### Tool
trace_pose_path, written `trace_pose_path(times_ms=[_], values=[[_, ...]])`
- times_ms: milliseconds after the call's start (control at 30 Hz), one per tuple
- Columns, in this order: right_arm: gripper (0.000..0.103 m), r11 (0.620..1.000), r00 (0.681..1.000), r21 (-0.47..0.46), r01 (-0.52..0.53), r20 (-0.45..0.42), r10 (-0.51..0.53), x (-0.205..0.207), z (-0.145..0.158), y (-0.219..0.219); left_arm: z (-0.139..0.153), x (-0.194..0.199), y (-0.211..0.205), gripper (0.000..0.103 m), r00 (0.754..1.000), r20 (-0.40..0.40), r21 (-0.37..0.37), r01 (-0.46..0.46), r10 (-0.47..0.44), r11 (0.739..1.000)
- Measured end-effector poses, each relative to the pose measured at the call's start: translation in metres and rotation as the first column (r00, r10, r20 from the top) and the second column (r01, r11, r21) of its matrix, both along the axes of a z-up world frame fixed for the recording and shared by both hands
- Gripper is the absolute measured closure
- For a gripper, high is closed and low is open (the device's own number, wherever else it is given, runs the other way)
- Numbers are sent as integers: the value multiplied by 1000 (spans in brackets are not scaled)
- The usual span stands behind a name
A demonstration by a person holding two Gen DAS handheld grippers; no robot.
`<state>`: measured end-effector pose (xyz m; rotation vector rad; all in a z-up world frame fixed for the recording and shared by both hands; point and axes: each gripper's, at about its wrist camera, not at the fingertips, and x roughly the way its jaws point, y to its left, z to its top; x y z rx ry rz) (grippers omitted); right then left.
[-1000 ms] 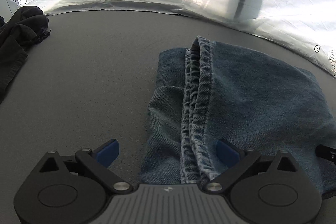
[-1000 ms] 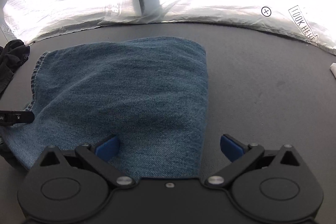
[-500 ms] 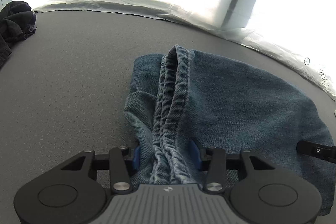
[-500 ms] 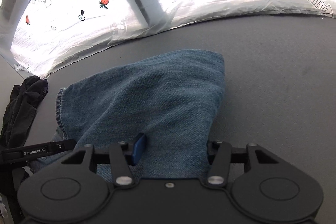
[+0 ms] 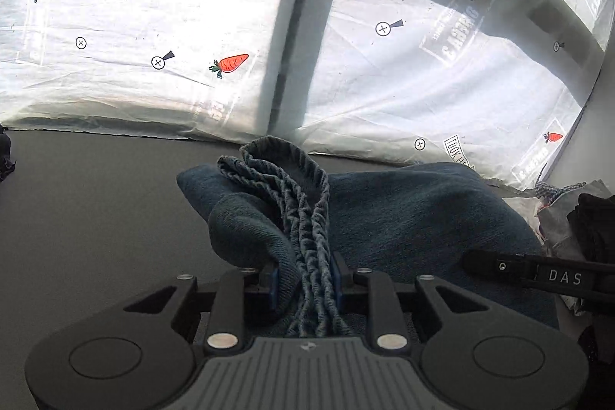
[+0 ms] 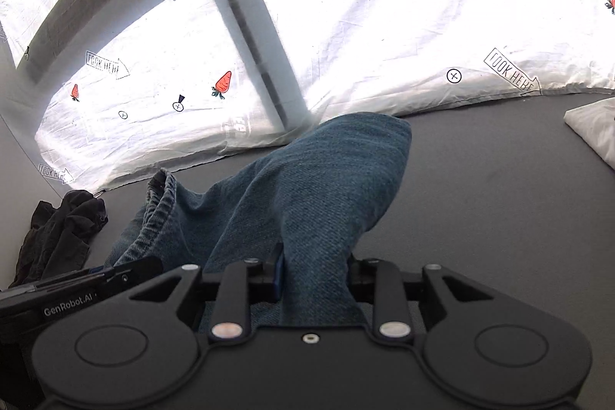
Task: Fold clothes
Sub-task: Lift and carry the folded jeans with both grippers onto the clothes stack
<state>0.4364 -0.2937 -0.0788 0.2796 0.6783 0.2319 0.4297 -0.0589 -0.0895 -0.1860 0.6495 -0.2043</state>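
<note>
Blue denim, a folded pair of jeans (image 5: 415, 218), hangs between the two grippers above a dark grey table (image 5: 88, 218), its near edge raised and its far end sagging toward the tabletop. The left gripper (image 5: 303, 279) has just closed its jaws and is clamped on the jeans' bunched, puckered hem seams, which run up and away from its blue pads. The right gripper (image 6: 315, 275) has likewise just closed and is clamped on the jeans' plain folded edge, with denim packed between its pads. Left of the jeans in the right wrist view, a crumpled black garment (image 6: 57, 237) lies on the table, apart from the denim. To the jeans' right, a folded white cloth (image 6: 595, 129) sits at the table's edge. Behind the jeans, white sheeting (image 6: 403, 45) printed with carrots and arrows covers a bright window.
</note>
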Motion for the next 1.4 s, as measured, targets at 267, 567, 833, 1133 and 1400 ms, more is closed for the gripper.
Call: trace_pose_path(times_ms=[267,567,833,1133,1400], values=[[75,983,983,-32,182,28,-181,-80,34,10,23,-46,6,77,987,29,-57,162,-160,985],[76,937,940,-75,341,8,-341,-142,44,-10,19,-69,-10,77,953,8,-174,300,-303,938],[76,923,922,-51,382,84,-377,-167,45,-85,33,-90,-93,77,944,50,-161,330,-326,930],[77,973,944,-119,199,291,-157,-178,85,-241,74,-125,-253,77,978,137,-220,183,-156,958],[77,960,913,-202,194,394,-102,-162,143,-365,115,-116,-392,77,962,232,-273,208,-146,939]])
